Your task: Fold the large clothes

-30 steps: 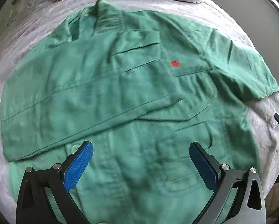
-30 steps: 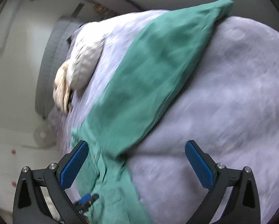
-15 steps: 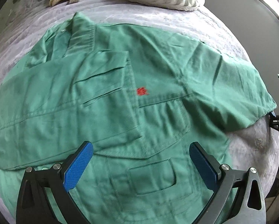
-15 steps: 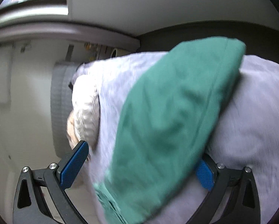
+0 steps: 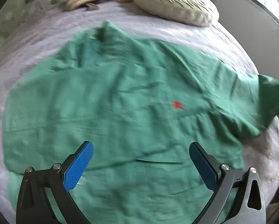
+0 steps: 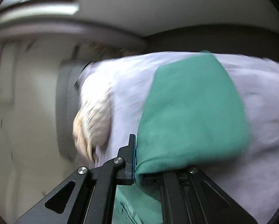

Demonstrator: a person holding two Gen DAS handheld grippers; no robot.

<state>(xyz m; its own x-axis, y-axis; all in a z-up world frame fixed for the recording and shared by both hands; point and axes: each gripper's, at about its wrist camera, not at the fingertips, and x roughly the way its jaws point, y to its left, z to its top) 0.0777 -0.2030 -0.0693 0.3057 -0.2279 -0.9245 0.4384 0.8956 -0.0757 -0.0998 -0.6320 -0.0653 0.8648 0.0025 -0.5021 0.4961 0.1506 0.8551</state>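
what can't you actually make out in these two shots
- Left wrist view: motion blur smears the green shirt, so its pockets and buttons are unclear; the red mark is unreadable.
- Left wrist view: the shirt's hem is cut off by the bottom edge and the left gripper.
- Right wrist view: the sleeve covers one finger of the right gripper.
- Right wrist view: the pillow is blurred.

green shirt (image 5: 120,112) spread on bed (image 5: 204,37) | left hand-held gripper (image 5: 140,160) open above | blurred, possibly moving

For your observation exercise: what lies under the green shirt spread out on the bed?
Under the green shirt lies a pale lavender bedcover, visible all around its edges. Whatever sits beneath the shirt's middle is covered. The right gripper has its jaws shut on one sleeve.
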